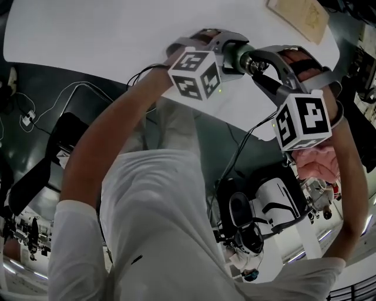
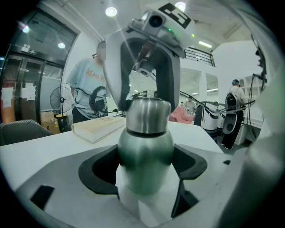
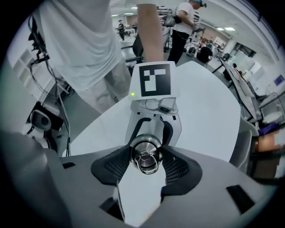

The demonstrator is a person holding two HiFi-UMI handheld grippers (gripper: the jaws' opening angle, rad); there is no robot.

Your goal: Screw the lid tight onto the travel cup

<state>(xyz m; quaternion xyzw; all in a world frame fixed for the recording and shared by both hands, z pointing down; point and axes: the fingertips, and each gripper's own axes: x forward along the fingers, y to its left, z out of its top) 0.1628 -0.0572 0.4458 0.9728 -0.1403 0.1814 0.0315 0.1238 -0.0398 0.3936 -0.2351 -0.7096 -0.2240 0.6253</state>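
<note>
The travel cup [image 2: 144,156] is a green-tinted steel flask with a silver lid [image 2: 147,116] that carries a small ring [image 3: 146,161] on top. My left gripper [image 2: 144,171] is shut on the cup's body from the side and holds it over the white table [image 1: 88,29]. From above, my right gripper [image 3: 147,162] points down at the lid [image 3: 144,151] with both pads against its sides. In the head view the cup [image 1: 238,57] shows only as a short stretch between the left gripper [image 1: 230,52] and the right gripper [image 1: 259,63]. The cup's base is hidden.
A flat pale book [image 1: 299,17] lies on the far part of the table, also seen behind the cup as the book [image 2: 98,127]. A person in a light T-shirt [image 2: 87,93] stands beyond the table. Cables and a dark chair [image 1: 41,170] sit on the floor beside me.
</note>
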